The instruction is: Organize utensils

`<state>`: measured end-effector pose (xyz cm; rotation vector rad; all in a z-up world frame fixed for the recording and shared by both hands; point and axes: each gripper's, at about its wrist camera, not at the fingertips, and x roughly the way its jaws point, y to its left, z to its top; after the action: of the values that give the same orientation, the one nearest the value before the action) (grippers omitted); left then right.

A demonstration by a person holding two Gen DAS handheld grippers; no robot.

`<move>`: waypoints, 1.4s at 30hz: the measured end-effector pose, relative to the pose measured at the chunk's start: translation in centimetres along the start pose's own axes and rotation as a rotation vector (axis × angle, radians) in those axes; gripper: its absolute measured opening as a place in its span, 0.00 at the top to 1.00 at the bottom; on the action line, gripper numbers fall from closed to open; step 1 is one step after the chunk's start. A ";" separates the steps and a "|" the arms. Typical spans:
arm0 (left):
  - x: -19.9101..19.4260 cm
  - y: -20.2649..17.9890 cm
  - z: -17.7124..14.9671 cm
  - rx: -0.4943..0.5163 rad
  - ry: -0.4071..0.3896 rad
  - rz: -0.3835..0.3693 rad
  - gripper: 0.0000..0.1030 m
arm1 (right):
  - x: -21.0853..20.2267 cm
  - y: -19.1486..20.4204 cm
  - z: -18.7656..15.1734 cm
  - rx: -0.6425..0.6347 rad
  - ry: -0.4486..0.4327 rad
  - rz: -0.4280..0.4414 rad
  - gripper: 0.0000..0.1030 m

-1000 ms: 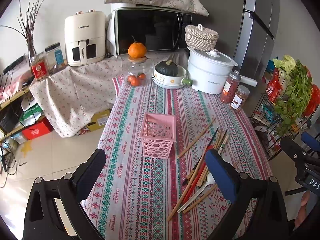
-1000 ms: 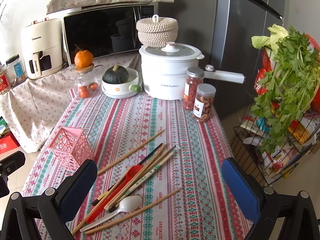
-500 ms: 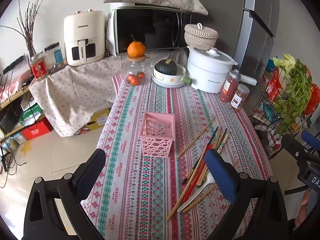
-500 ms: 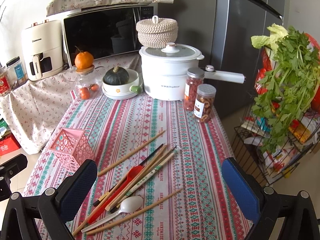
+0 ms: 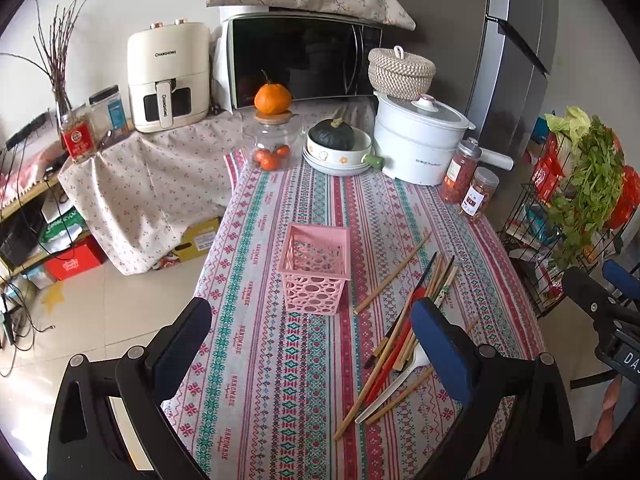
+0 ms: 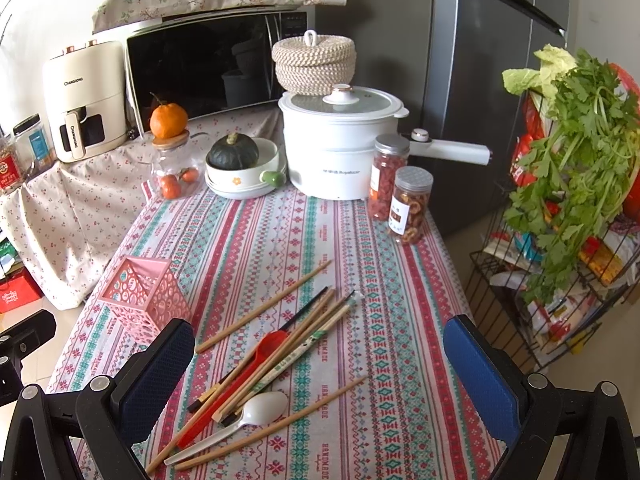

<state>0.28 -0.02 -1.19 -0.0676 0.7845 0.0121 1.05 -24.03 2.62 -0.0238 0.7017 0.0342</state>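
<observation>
- Blue-padded, both claws hang spread wide with nothing between the pads: left claw point(image 5: 308, 344), right claw point(image 6: 320, 368).
- Just ahead of the right claw, partly between its pads, lies the loose pile: chopsticks point(image 6: 308, 328), a red spoon point(image 6: 256, 360), a white spoon point(image 6: 256, 404) (all flat on the cloth).
- One chopstick point(image 6: 264, 306) lies a little apart, beyond the pile.
- Ahead of the left claw, roughly centred between its pads, stands the pink basket point(image 5: 316, 268), upright and, as far as its open top shows, empty.
- Judging by that, nothing is sorted yet; every utensil remains to be lifted into the basket.
- Farther off, at the table's point(image 6: 400, 320) far end: pot point(image 6: 340, 148), jars point(image 6: 400, 188), bowl point(image 6: 244, 172).
</observation>
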 end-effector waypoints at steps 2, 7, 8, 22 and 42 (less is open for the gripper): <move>0.0 0.1 0.0 -0.001 0.002 -0.002 0.02 | 0.0 0.0 0.0 0.000 -0.001 0.001 0.01; -0.2 -0.1 0.1 0.005 -0.003 0.001 0.02 | 0.1 0.0 -0.1 0.006 0.001 0.005 0.01; -0.1 -0.1 0.2 0.004 -0.001 0.000 0.02 | 0.1 0.0 -0.1 0.006 0.002 0.006 0.01; -0.2 -0.3 0.2 0.005 -0.004 0.001 0.02 | 0.3 0.0 -0.1 0.010 0.008 0.011 0.01; 2.6 -4.1 2.1 0.191 0.055 -0.051 0.02 | 6.7 -4.0 0.1 0.085 0.220 0.038 0.01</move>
<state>3.77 -4.06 -1.32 0.0934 0.8358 -0.1129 6.39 -27.86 -1.63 0.0685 0.9227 0.0379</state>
